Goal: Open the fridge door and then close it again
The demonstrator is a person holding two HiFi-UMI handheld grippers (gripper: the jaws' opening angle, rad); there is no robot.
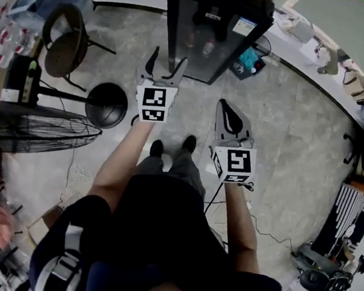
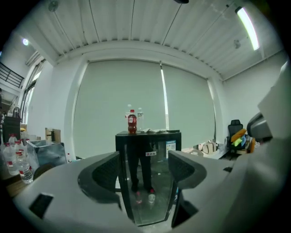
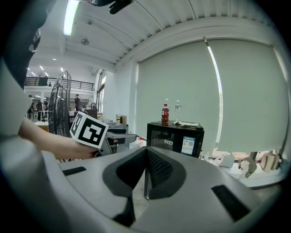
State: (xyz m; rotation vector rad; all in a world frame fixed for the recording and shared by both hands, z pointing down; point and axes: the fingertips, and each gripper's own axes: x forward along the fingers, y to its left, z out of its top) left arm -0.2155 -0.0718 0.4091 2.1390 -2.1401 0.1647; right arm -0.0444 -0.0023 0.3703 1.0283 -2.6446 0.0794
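With the fridge [image 1: 214, 34] door shut, the left tool [image 1: 169, 58] is open and empty and the right tool [image 1: 224, 108] is closed on nothing, both clear of it.

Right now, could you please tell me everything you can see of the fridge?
The fridge is a small black upright cabinet with a glass door, shut. It stands on the floor. The glass mirrors the person's legs; two small bottles seem to stand low inside. A sticker and a blue label sit near the door's top. On its top stand a dark red-labelled bottle, a clear bottle behind it, and some flat pale things. Nothing else visibly touches it.
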